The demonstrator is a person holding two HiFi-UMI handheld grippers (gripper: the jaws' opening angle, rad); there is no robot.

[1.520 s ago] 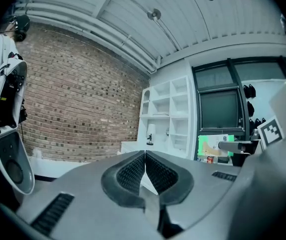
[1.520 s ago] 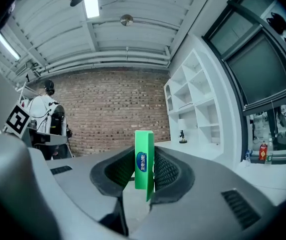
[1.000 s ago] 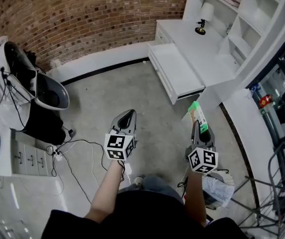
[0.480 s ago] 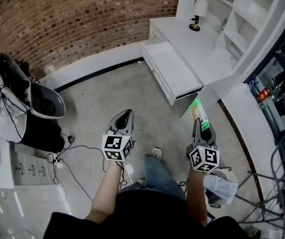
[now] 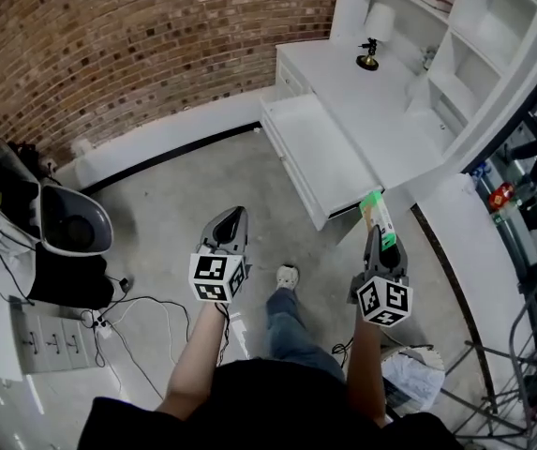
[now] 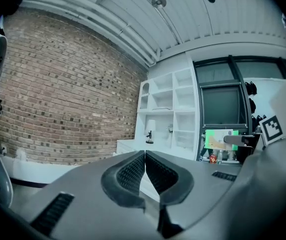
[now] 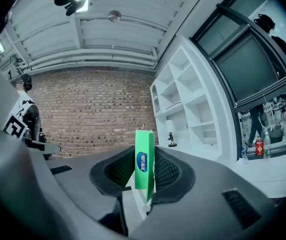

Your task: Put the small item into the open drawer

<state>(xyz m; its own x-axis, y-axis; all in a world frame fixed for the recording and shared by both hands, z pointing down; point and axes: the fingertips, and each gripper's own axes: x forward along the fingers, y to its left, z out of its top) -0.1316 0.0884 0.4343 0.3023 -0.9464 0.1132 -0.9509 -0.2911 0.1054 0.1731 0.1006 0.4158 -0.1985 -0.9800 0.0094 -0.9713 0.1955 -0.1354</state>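
A small green box (image 5: 375, 216) with a blue oval label (image 7: 143, 162) stands upright between the jaws of my right gripper (image 5: 380, 242), which is shut on it. The open white drawer (image 5: 318, 153) juts out of a white desk ahead and to the left of the box; the box's far end is just short of the drawer's front corner. My left gripper (image 5: 230, 228) hangs over the floor left of the drawer, shut with nothing in it, its pads (image 6: 145, 171) pressed together.
A white desk top (image 5: 362, 82) carries a small black figurine on a gold base (image 5: 370, 54), under white shelves (image 5: 455, 26). A brick wall (image 5: 137, 45) runs behind. At left stand a chair (image 5: 62, 218), cables (image 5: 146, 289) and a white drawer unit (image 5: 24, 331). The person's shoe (image 5: 288, 277) is on the floor.
The view has moved forward: the drawer and desk now lie closer to both grippers. The person's leg has stepped ahead. Both grippers keep their pose and the green box stays gripped.
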